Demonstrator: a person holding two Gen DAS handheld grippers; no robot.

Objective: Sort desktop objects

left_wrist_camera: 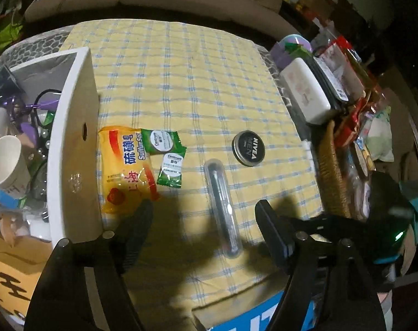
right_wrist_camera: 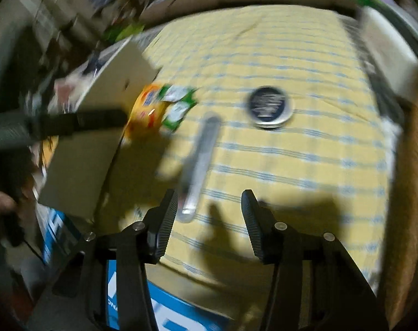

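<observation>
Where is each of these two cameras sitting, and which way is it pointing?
Left wrist view: rides the left tool, looking forward over the yellow checked cloth; its two open black fingers show.
Right wrist view: rides the right tool, blurred, facing the same cloth; its open fingers show, the left tool at its left edge.
Shared: Nivea tin, clear tube, yellow soap pack.

"NIVEA MEN" on tin (left_wrist_camera: 248, 149); "Centrum" on sachets (left_wrist_camera: 162, 141); "Sulfur" on soap pack (left_wrist_camera: 126, 168).
</observation>
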